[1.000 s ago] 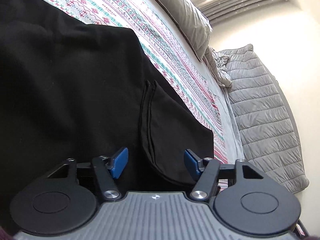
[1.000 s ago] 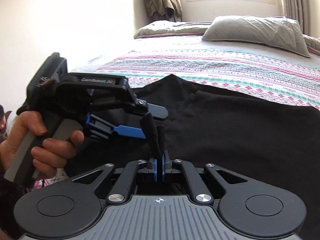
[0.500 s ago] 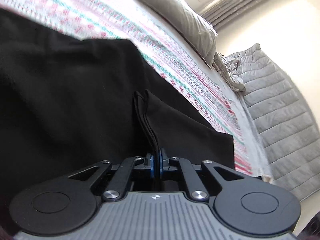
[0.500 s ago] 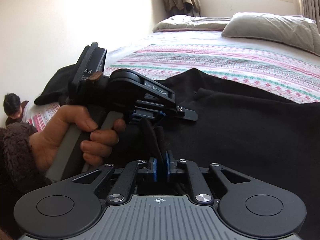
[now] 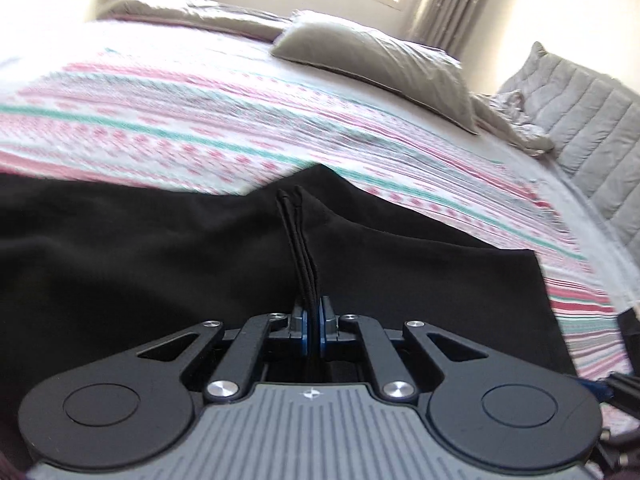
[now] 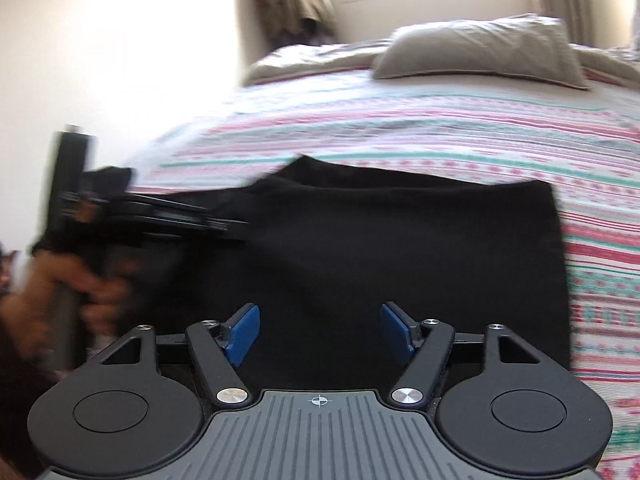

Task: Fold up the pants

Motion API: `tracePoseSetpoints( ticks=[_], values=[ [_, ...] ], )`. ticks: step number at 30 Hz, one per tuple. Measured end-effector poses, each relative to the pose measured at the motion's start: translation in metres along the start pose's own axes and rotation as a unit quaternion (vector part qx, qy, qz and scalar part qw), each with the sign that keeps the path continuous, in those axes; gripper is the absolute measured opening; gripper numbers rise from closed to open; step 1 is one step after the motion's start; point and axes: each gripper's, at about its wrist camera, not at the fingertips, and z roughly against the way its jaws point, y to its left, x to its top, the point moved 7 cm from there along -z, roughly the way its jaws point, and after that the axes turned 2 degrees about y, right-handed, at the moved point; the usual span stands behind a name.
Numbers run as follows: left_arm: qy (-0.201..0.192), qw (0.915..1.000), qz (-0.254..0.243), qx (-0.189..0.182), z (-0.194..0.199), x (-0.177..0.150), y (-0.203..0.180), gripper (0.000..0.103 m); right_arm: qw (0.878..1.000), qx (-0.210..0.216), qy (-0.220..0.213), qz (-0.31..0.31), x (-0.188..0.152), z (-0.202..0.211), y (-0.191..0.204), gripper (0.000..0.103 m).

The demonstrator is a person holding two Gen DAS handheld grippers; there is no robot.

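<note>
Black pants (image 5: 400,276) lie spread on the striped bedspread; they also show in the right wrist view (image 6: 400,248). My left gripper (image 5: 313,330) is shut on a bunched edge of the pants, whose layered hem (image 5: 298,240) stands up out of the jaws. My right gripper (image 6: 320,332) is open and empty just above the pants, its blue pads (image 6: 242,330) wide apart. In the right wrist view the left gripper (image 6: 160,216) and the hand holding it appear blurred at the left.
A pink, teal and white patterned bedspread (image 5: 200,128) covers the bed. Grey pillows (image 5: 380,56) lie at the far end under a window. A grey quilted cover (image 5: 592,120) lies at the right. Clothes hang by the wall (image 6: 292,4).
My left gripper closed on the pants' edge and swung to face the pillows. My right gripper let go of the fabric and opened wide.
</note>
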Motion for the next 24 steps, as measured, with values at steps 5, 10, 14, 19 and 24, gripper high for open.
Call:
tracePoseSetpoints(
  ticks=[5,10,14,19,24],
  values=[
    [-0.027,0.9976,-0.006,0.063,0.016,0.013,0.036,0.006,0.999,-0.05,0.016,-0.015,-0.004,-0.012,-0.021,0.068],
    [-0.032,0.9931,0.026,0.11,0.03,0.018,0.08,0.006,0.997,-0.064,0.019,-0.024,-0.001,-0.019,-0.029,0.068],
    [-0.042,0.9879,0.046,0.142,0.043,0.023,0.113,0.006,0.997,-0.071,0.019,-0.013,0.0,-0.023,-0.028,0.07],
    [-0.055,0.9763,0.051,0.203,0.058,0.026,0.142,0.006,0.997,-0.071,0.026,-0.002,0.002,-0.032,-0.022,0.071],
    [-0.065,0.9682,0.073,0.23,0.074,0.025,0.17,0.006,0.997,-0.072,0.029,0.003,0.003,-0.037,-0.017,0.071]
  ],
)
